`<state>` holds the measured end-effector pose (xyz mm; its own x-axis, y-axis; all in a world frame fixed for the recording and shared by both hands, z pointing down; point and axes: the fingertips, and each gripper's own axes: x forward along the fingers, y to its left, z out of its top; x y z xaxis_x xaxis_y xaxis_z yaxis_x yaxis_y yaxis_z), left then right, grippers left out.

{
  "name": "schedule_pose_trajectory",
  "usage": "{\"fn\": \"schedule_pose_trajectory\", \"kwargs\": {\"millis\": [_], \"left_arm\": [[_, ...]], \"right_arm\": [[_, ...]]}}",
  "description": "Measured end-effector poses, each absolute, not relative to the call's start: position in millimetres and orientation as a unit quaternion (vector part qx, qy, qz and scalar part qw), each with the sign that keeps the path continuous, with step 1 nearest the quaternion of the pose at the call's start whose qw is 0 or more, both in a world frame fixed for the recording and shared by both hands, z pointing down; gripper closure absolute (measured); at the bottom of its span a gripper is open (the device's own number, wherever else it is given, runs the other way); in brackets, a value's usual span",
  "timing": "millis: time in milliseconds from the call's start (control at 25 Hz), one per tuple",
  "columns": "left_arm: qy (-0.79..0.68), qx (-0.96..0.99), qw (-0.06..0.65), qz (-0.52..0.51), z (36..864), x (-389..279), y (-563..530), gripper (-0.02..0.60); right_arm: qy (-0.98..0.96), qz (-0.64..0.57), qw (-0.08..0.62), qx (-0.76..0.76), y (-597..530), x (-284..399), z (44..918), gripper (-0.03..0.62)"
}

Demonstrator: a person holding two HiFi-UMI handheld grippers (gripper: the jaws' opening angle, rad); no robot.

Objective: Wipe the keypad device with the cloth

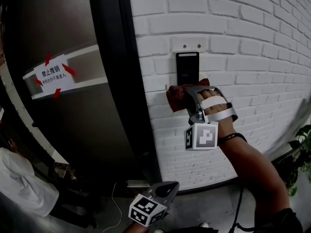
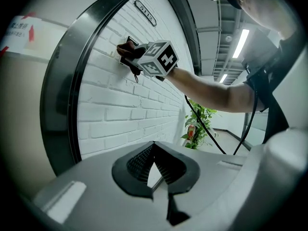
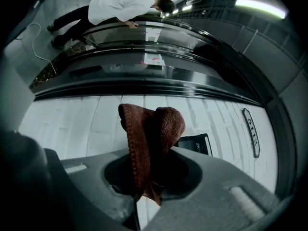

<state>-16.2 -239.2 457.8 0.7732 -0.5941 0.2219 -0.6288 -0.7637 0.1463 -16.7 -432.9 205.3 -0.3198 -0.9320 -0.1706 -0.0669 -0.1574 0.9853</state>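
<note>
The black keypad device is fixed to a white brick wall. My right gripper is shut on a reddish-brown cloth, which is pressed to the wall at the device's lower left edge. In the right gripper view the cloth stands bunched up out of the right gripper, and the device shows just right of it. My left gripper hangs low, well below the device, shut with nothing in it. From there the cloth shows up on the wall.
A dark door with a taped white notice stands left of the wall. A person in white bends at the lower left. A white cable lies on the floor. A potted plant is at the right.
</note>
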Motion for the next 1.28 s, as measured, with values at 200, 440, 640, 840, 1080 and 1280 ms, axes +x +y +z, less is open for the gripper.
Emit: {"fn": "schedule_pose_trajectory", "kwargs": {"millis": [200,440,640,840,1080,1280], "left_arm": [[-0.329,0.935,0.107,0.080,456.7,-18.9,-239.8,0.565],[-0.329,0.935,0.105,0.079,457.0,-19.0,-238.9,0.565],[-0.332,0.934,0.104,0.078,456.3,-20.6,-237.5,0.565],[-0.335,0.933,0.104,0.078,455.6,-22.7,-236.5,0.565],[-0.337,0.932,0.103,0.078,454.8,-28.6,-232.6,0.565],[-0.339,0.932,0.104,0.074,453.5,-30.2,-233.6,0.565]], "right_arm": [[-0.547,-0.600,0.363,0.457,-433.2,-16.0,217.9,0.542],[-0.554,-0.593,0.365,0.456,-433.4,-15.7,228.8,0.542],[-0.551,-0.592,0.372,0.455,-435.5,-13.5,241.8,0.542],[-0.566,-0.562,0.414,0.439,-446.8,-9.3,270.3,0.542],[-0.595,-0.536,0.424,0.422,-449.7,-0.2,303.4,0.542],[-0.595,-0.544,0.417,0.420,-438.4,-3.8,290.9,0.542]]}}
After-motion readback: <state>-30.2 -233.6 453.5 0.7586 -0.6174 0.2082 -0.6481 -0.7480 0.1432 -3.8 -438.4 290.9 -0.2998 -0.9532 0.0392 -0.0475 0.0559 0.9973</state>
